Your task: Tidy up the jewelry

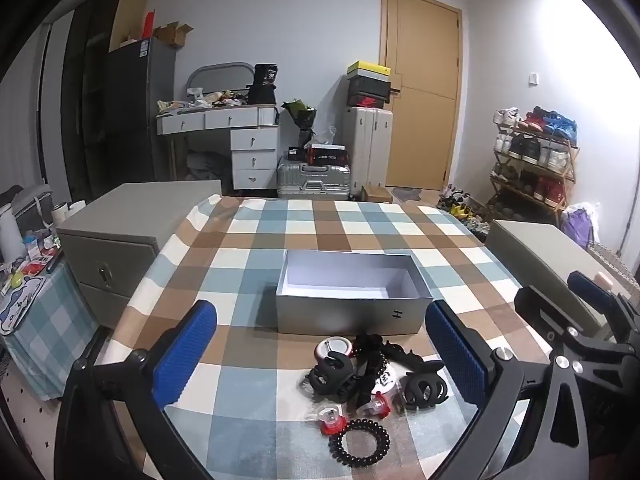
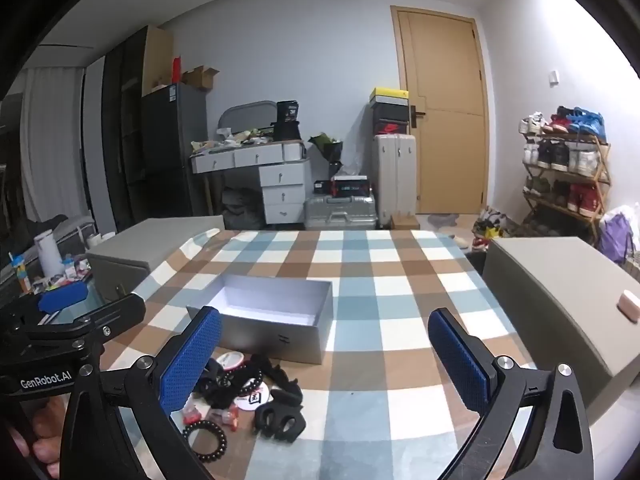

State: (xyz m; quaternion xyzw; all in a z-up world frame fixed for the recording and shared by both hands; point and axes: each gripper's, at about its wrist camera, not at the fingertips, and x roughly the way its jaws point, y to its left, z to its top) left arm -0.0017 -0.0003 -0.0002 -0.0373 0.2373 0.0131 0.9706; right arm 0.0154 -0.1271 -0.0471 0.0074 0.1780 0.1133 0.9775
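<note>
An open silver box (image 1: 348, 312) with a white inside stands on the checked tablecloth (image 1: 256, 248). In front of it lies a heap of hair accessories: a black claw clip (image 1: 332, 374), another black claw clip (image 1: 424, 386), a black spiral hair tie (image 1: 359, 442), small red-and-clear pieces (image 1: 331, 420) and a round compact (image 1: 334, 348). My left gripper (image 1: 320, 360) hovers open above the heap, touching nothing. My right gripper (image 2: 324, 360) is open too, right of the heap (image 2: 244, 392), over bare cloth. The box (image 2: 272, 332) sits ahead of its left finger.
Grey cabinets flank the table on the left (image 1: 120, 232) and right (image 2: 560, 300); a small pink object (image 2: 628, 306) lies on the right one. A cluttered side table (image 1: 32, 280) stands far left. A person's fingers (image 2: 36, 436) hold the left gripper's handle.
</note>
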